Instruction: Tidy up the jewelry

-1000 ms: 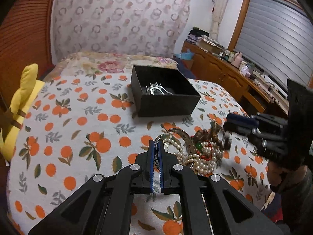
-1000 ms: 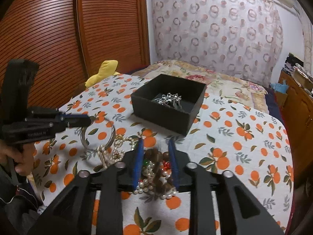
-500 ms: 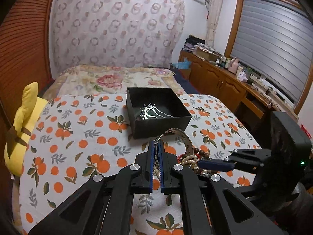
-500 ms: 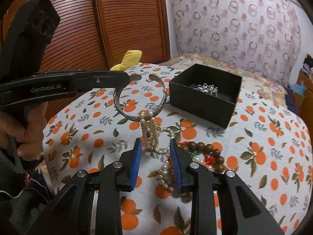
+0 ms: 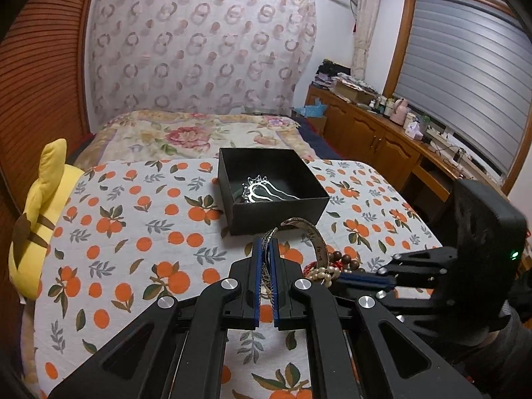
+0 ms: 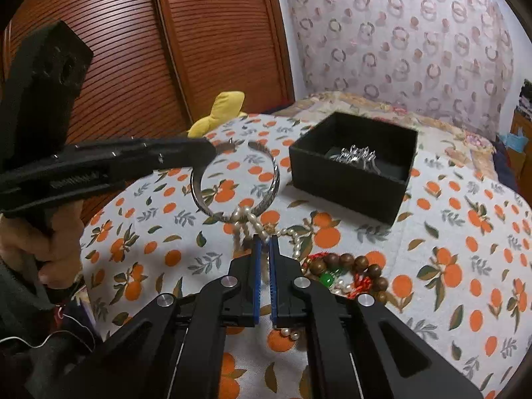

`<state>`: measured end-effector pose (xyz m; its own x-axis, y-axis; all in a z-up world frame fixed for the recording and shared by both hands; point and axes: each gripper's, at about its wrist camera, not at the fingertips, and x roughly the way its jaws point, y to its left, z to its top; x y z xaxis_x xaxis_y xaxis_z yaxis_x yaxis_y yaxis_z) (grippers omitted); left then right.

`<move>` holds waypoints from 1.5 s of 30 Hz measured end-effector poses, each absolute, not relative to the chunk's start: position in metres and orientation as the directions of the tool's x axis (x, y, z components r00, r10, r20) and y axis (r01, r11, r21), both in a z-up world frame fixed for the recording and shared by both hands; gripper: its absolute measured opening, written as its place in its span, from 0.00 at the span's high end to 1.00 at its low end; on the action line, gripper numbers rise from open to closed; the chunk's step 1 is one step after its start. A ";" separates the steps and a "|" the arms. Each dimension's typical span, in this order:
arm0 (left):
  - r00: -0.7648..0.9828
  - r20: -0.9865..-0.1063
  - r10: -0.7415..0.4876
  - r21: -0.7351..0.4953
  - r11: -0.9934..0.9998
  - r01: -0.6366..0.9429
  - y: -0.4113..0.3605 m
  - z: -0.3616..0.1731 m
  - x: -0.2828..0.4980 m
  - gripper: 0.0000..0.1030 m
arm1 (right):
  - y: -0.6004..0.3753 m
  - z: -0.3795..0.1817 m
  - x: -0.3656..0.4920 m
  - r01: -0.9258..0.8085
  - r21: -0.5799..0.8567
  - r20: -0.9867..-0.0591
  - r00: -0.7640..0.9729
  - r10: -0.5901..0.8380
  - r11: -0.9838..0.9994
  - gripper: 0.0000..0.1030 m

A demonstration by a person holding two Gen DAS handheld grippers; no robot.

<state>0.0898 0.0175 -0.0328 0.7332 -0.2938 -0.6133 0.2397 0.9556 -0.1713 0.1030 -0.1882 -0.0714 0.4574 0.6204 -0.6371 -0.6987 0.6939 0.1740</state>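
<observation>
Bangle [image 6: 262, 179] – shiny engraved metal; box [image 6: 349, 179] – matt black card; cloth [image 6: 449, 249] – printed cotton; beads [image 6: 352, 262] – glossy wood.

We see the box [image 5: 272, 186] standing on the bed [image 5: 133, 232], with a hair comb [image 5: 262, 190] lying inside it. In front of the box, nearer us, lies the heap of bead strings [image 6: 345, 269]. The bangle [image 6: 234, 183] hangs above the cover, left of the box in the right wrist view, with a pearl strand [image 6: 246, 219] looped through its lower edge. A plush toy [image 5: 36, 229] sits at the bed's left edge, and a cabinet [image 5: 382, 139] runs along the right.
</observation>
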 end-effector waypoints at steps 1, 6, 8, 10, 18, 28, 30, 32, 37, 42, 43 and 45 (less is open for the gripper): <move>0.734 -0.614 -0.291 -0.169 0.956 0.238 0.017 -0.033 0.090 0.97 | -0.189 -0.069 0.102 -0.699 0.167 -0.631 0.466 0.620 0.696 0.95; 0.739 -0.614 -0.278 -0.153 0.960 0.235 0.016 -0.033 0.091 0.97 | -0.193 -0.050 0.101 -0.692 0.135 -0.590 0.519 0.619 0.709 0.95; 0.740 -0.615 -0.273 -0.143 0.961 0.236 0.018 -0.034 0.093 0.97 | -0.195 -0.038 0.100 -0.694 0.128 -0.564 0.536 0.628 0.708 0.95; 0.740 -0.616 -0.272 -0.142 0.962 0.235 0.017 -0.034 0.094 0.97 | -0.196 -0.024 0.099 -0.699 0.109 -0.537 0.557 0.634 0.707 0.95; 0.725 -0.635 -0.267 -0.140 0.963 0.233 0.017 -0.041 0.105 0.97 | -0.200 0.021 0.101 -0.704 0.063 -0.462 0.608 0.646 0.708 0.95; 0.739 -0.630 -0.238 -0.120 0.970 0.211 0.022 -0.036 0.120 0.97 | -0.204 0.075 0.111 -0.693 0.004 -0.378 0.666 0.643 0.721 0.95; 0.747 -0.623 -0.232 -0.115 0.972 0.206 0.024 -0.032 0.126 0.97 | -0.204 0.087 0.115 -0.688 -0.007 -0.360 0.679 0.640 0.725 0.95; 0.751 -0.619 -0.228 -0.111 0.973 0.203 0.024 -0.028 0.132 0.97 | -0.203 0.097 0.119 -0.679 -0.022 -0.347 0.693 0.632 0.734 0.95; 0.762 -0.609 -0.221 -0.105 0.974 0.198 0.023 -0.022 0.147 0.97 | -0.201 0.115 0.136 -0.652 -0.047 -0.333 0.724 0.603 0.757 0.95; 0.765 -0.607 -0.214 -0.102 0.976 0.192 0.022 -0.023 0.163 0.97 | -0.198 0.119 0.162 -0.628 -0.064 -0.349 0.742 0.572 0.776 0.95; 0.764 -0.609 -0.213 -0.102 0.976 0.191 0.021 -0.024 0.166 0.97 | -0.197 0.118 0.169 -0.622 -0.063 -0.357 0.744 0.564 0.780 0.95; 0.763 -0.612 -0.209 -0.100 0.977 0.187 0.021 -0.026 0.174 0.97 | -0.195 0.115 0.179 -0.615 -0.060 -0.364 0.747 0.556 0.787 0.95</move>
